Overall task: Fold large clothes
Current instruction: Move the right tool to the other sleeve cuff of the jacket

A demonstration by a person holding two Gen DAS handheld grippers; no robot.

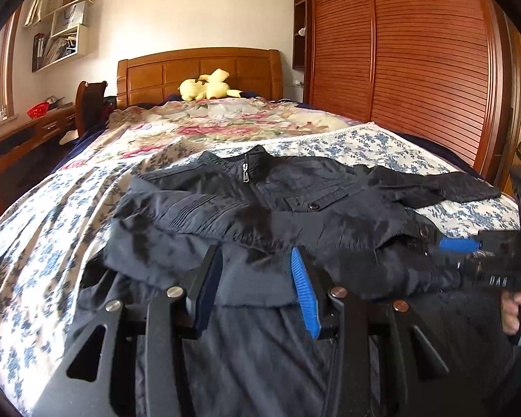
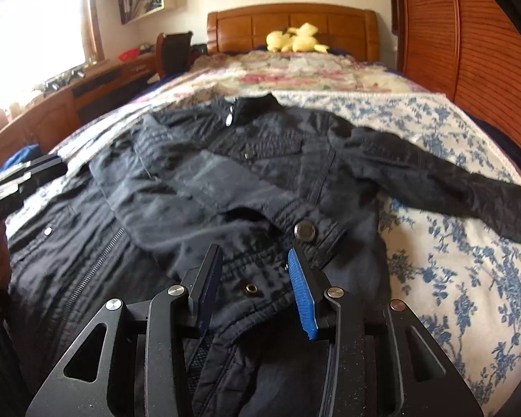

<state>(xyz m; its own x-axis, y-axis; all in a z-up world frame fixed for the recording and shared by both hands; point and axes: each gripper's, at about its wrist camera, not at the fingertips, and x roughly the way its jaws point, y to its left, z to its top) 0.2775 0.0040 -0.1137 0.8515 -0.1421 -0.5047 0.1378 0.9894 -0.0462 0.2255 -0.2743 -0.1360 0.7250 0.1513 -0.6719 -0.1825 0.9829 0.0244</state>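
Here the jacket (image 2: pixel 232 180) lies beneath both released tools, left tool (image 1: pixel 257 278) and right tool (image 2: pixel 255 274)

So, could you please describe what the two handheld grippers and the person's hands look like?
Both match: the left gripper and the right gripper have matte black linkage frames with triangular cut-outs and silver round pivot pins. Each has flat fingers faced with ribbed blue pads. White lettering marks the right gripper's body in the left view. The person's bare hand shows; no sleeve or cable is visible.
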